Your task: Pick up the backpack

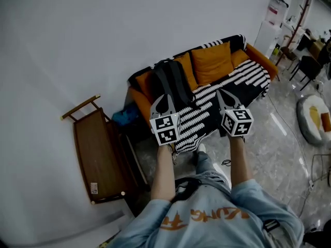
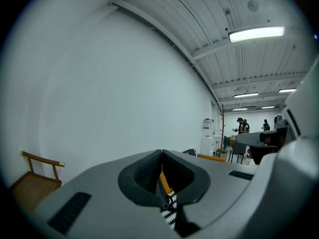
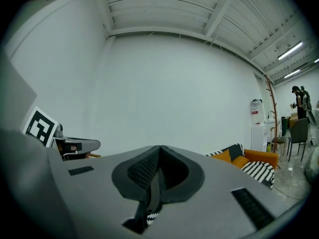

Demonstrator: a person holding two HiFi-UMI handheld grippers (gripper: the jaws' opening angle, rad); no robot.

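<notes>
The backpack (image 1: 170, 81) is sitting on the sofa (image 1: 258, 59), just above frame centre. The left tool (image 1: 165, 98) and right tool (image 1: 225, 97) are hovering near it, jaws pressed together, gripping nothing.

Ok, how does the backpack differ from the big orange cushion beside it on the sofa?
The backpack is near-black; the cushion is orange. The backpack stands at the sofa's left end in the head view, the cushion nearer the middle. The backpack looks taller and narrower, the cushion wider. Both lean against the backrest.
</notes>
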